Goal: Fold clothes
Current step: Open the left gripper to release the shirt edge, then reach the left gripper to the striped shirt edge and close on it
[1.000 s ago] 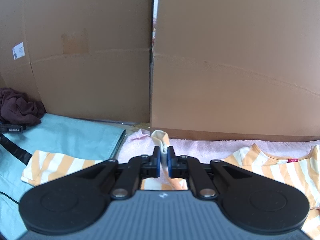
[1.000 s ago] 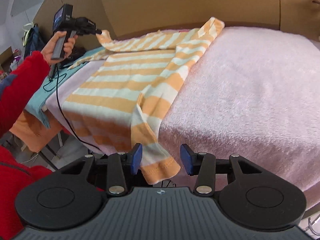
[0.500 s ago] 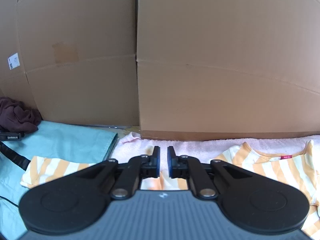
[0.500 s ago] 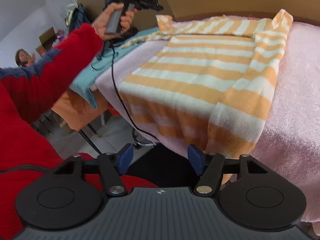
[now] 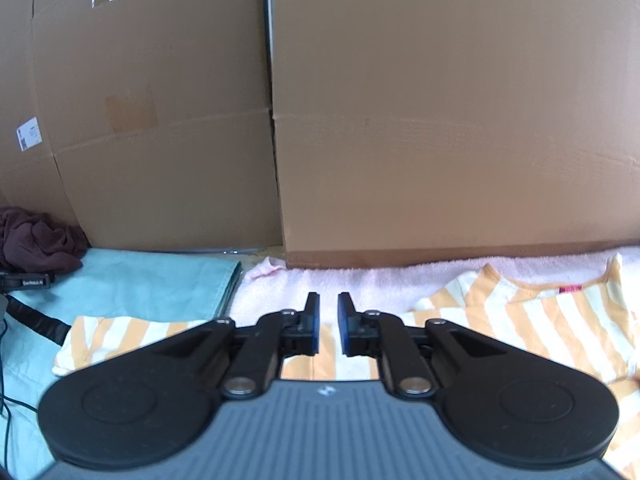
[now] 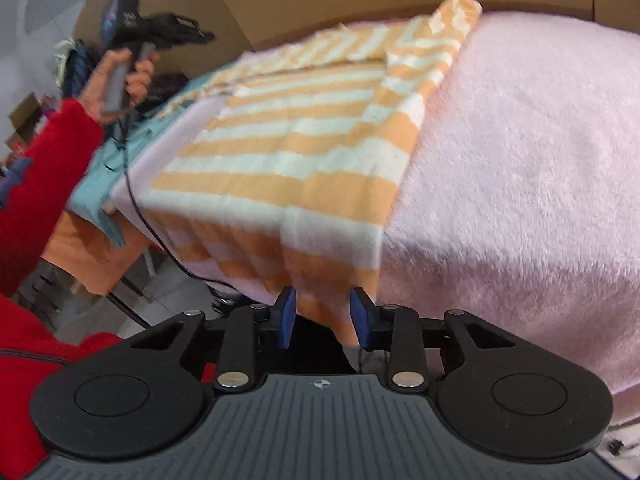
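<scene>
The left hand-held gripper (image 5: 328, 322), clamped on a fold of the orange-and-cream striped knit shirt (image 5: 532, 332) a second ago, now stands parted and empty above it. The sleeve lies dropped on the pink fleece-covered table (image 6: 520, 160). Only the right view shows the right hand-held gripper (image 6: 322, 318), narrowing from wide open, bracketing the shirt's overhanging hem, probably to grip it.

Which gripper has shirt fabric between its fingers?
The right gripper: the striped shirt's hanging hem sits between its open fingers. The left gripper is open over the shirt, empty.
</scene>
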The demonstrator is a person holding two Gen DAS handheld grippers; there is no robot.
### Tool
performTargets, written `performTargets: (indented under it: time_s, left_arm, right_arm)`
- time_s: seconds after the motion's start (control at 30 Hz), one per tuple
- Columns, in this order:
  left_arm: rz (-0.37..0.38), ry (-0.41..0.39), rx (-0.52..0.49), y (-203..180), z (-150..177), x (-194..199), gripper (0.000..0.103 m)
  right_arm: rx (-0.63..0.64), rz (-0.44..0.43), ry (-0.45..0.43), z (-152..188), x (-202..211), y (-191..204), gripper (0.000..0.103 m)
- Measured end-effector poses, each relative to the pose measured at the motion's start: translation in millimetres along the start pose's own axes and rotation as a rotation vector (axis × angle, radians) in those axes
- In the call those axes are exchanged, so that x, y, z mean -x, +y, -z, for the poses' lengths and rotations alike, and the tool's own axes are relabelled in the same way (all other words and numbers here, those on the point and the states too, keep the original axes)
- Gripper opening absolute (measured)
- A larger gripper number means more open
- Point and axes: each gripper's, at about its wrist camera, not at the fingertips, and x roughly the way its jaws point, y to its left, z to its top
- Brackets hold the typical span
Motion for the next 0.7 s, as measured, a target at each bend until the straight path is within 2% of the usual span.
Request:
performTargets:
  time_s: [0.07, 0.1, 0.13, 0.17, 0.23, 0.27, 0.33, 0.43, 0.47, 0.5, 0.53, 0.57, 0.6, 0.63, 0.67, 0.7]
  left_arm:
    - [0.06, 0.011, -0.018, -17, 8, 0, 0.011]
    - [0.09, 0.017, -0.027, -26, 12, 1, 0.011]
    - [0.12, 0.023, -0.035, -34, 16, 1, 0.011]
    - [0.151, 0.029, -0.044, -43, 20, 1, 0.011]
    - [0.211, 0.04, -0.062, -60, 28, 2, 0.011]
    - [0.241, 0.046, -0.071, -68, 32, 2, 0.011]
    - [0.301, 0.057, -0.088, -85, 40, 2, 0.012]
    - [0.385, 0.101, -0.14, -144, 44, -14, 0.024]
    - [0.404, 0.113, -0.16, -165, 45, -19, 0.025]
    - [0.402, 0.121, -0.183, -185, 46, -21, 0.025]
    - [0.403, 0.132, -0.191, -200, 47, -25, 0.025]
    - [0.403, 0.143, -0.198, -215, 48, -29, 0.025]
    - [0.398, 0.134, -0.2, -221, 56, -33, 0.025]
    - [0.389, 0.111, -0.203, -223, 58, -35, 0.025]
    - [0.379, 0.088, -0.206, -226, 60, -37, 0.025]
    - [0.376, 0.074, -0.202, -225, 61, -38, 0.026]
  right_arm:
    - [-0.048, -0.074, -0.141, -17, 9, -1, 0.04]
    - [-0.078, -0.101, -0.212, -27, 10, -3, 0.046]
    - [-0.109, -0.094, -0.249, -35, 5, -5, 0.052]
    - [-0.142, -0.05, -0.253, -43, -4, -9, 0.054]
    - [-0.193, 0.027, -0.211, -52, -21, -20, 0.05]
    - [-0.209, 0.011, -0.213, -54, -20, -25, 0.037]
    - [-0.241, -0.019, -0.217, -59, -20, -34, 0.04]
    - [-0.27, -0.049, -0.226, -61, -24, -42, 0.048]
    - [-0.273, -0.047, -0.23, -61, -25, -43, 0.048]
    - [-0.265, -0.019, -0.234, -60, -24, -46, 0.03]
    - [-0.258, 0.009, -0.238, -59, -24, -49, 0.022]
    - [-0.25, 0.037, -0.242, -58, -23, -51, 0.007]
    - [-0.246, 0.051, -0.25, -57, -21, -54, 0.007]
    - [-0.252, 0.03, -0.268, -57, -16, -55, 0.012]
    - [-0.249, 0.009, -0.279, -57, -12, -54, 0.022]
    - [-0.224, -0.012, -0.274, -58, -13, -49, 0.023]
